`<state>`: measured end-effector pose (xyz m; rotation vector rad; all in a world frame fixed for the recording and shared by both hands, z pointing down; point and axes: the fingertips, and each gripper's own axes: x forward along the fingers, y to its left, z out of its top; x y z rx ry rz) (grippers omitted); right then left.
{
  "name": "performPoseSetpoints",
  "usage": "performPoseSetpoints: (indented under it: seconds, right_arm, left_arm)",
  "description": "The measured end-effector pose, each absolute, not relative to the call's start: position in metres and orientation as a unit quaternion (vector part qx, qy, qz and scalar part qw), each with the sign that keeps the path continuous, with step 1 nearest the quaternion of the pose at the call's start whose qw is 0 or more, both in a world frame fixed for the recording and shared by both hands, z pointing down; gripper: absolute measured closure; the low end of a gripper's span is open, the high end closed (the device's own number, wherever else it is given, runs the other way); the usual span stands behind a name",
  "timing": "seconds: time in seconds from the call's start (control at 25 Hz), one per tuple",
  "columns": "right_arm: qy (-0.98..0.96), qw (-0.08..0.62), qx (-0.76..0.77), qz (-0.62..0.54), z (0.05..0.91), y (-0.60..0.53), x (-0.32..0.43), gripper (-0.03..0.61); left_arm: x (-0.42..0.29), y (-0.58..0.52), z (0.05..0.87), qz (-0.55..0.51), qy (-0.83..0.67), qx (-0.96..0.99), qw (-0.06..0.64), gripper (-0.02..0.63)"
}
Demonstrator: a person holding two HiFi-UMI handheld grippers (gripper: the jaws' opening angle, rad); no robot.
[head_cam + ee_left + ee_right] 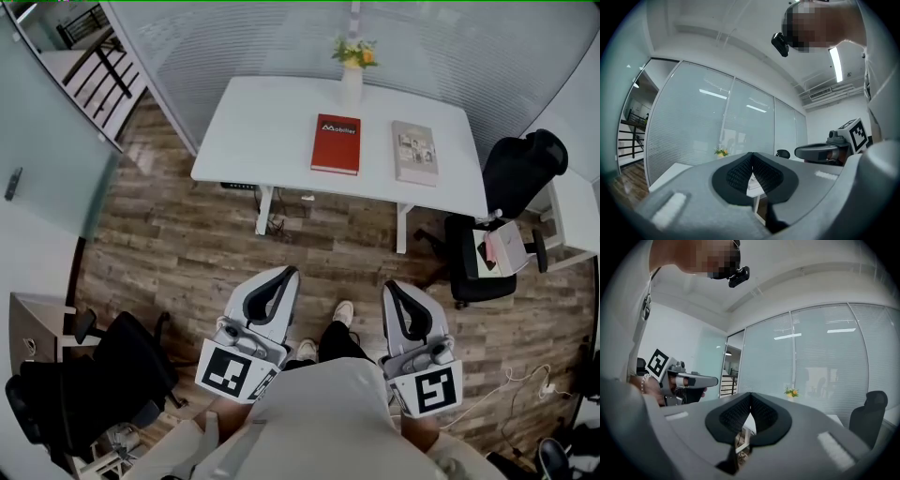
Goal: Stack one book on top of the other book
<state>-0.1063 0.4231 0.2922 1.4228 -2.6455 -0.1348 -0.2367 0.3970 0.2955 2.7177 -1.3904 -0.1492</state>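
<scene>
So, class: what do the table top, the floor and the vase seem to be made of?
Table top: probably laminate, matt white; even colour, no grain. Floor: wood or wood-look planks; grain and seams show. Vase: perhaps ceramic, pale and smooth; too small to be sure.

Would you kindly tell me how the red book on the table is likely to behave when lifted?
The red book looks like a flat hardback, so it probably stays stiff. Lying flush on the table, its edge may be hard to get under. It should not roll or tip.
</scene>
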Motion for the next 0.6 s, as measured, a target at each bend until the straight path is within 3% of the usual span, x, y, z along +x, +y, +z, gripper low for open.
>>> performPoseSetpoints:
  seconds: [0.6]
  right_arm:
    - [-0.89,0.062,0.451,-0.042,0.289,0.306,-0.036,0.574]
  left_arm:
    - [-0.166,0.283,0.287,-0.045,-0.473,0.879,0.038,0.609]
